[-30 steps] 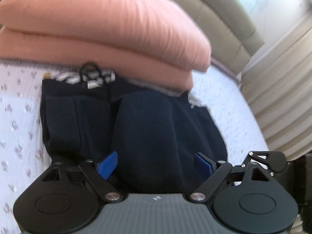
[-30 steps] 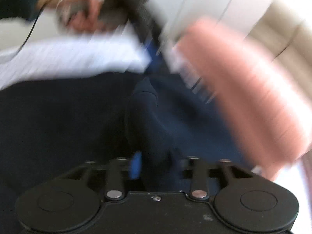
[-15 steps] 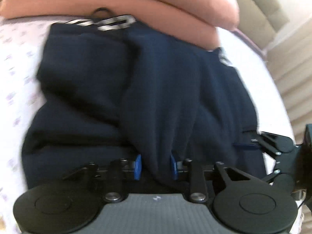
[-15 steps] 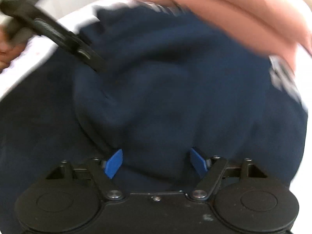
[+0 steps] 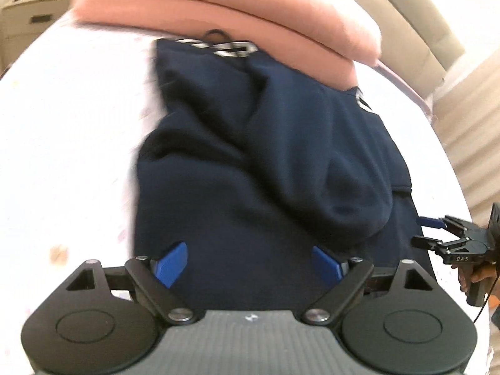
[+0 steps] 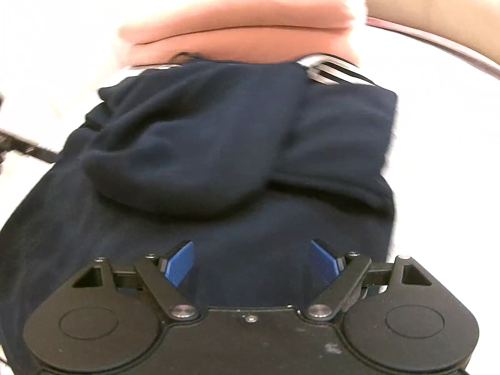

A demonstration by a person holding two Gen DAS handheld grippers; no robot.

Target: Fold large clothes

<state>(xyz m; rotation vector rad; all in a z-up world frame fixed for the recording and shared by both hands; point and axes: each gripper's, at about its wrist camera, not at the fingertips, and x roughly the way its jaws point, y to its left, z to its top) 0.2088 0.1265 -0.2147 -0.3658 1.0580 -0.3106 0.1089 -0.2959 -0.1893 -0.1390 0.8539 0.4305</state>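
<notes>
As both jaws open, navy garment (image 5: 250, 162) released since earlier pinch

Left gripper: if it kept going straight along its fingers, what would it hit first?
Probably the navy garment, whose cloth lies right ahead of the left gripper; its jaws are opening, gripping nothing. Depth is unclear.

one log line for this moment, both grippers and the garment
stage: mid-fold | left gripper: jaws opening, nothing gripped | right gripper: jaws opening, nothing gripped | navy garment: bunched on bed, top edge against pink pillows
</notes>
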